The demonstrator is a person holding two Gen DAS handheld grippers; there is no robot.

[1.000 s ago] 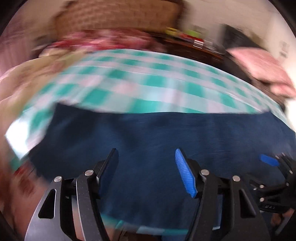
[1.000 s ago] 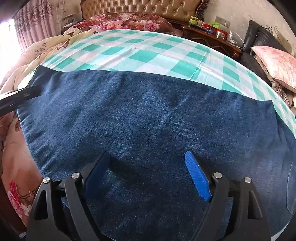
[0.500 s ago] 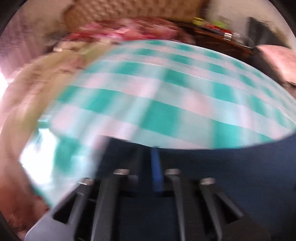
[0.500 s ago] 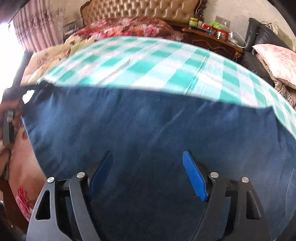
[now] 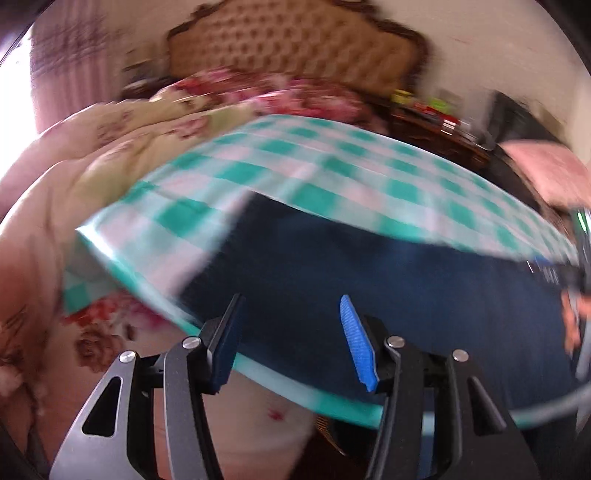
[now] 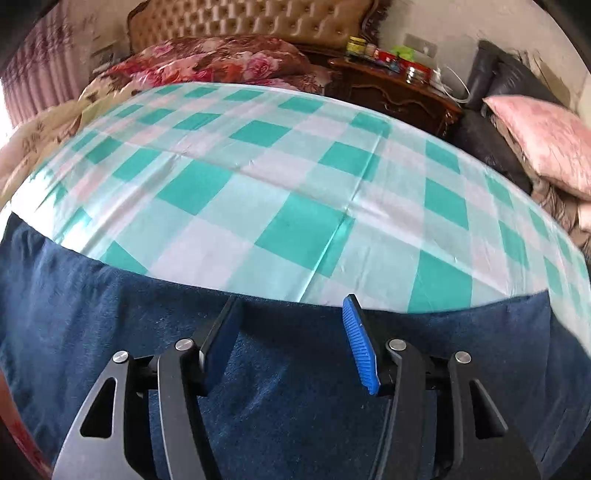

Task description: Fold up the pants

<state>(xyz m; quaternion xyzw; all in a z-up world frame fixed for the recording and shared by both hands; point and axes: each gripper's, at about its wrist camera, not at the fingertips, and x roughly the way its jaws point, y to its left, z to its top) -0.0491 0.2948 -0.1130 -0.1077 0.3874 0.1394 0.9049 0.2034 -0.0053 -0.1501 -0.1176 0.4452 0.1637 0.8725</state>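
Dark blue denim pants [image 6: 110, 332] lie flat along the near side of a table under a green-and-white checked cloth [image 6: 295, 184]. My right gripper [image 6: 290, 325] hovers over the pants just short of their far edge. Its jaws are closing, and no fold of cloth is pinched between the blue pads. In the blurred left wrist view the pants [image 5: 388, 280] run from the middle to the right. My left gripper [image 5: 291, 332] hangs over their near left end by the table's front edge. Its jaws are opening with nothing gripped. A person's hand [image 5: 570, 321] shows at the right rim.
A tufted headboard [image 6: 240, 22] and floral bedding [image 6: 207, 62] lie behind the table. A dark wooden nightstand [image 6: 399, 88] with several jars stands at the back right. A pink pillow [image 6: 546, 140] rests on a dark sofa at the right. Pale floral bedding [image 5: 55, 184] lies to the left.
The left jaws narrowed at the pants' left edge half a second ago and now stand apart again, drawn back. The right gripper moved up to the pants' far edge, its jaws narrower.
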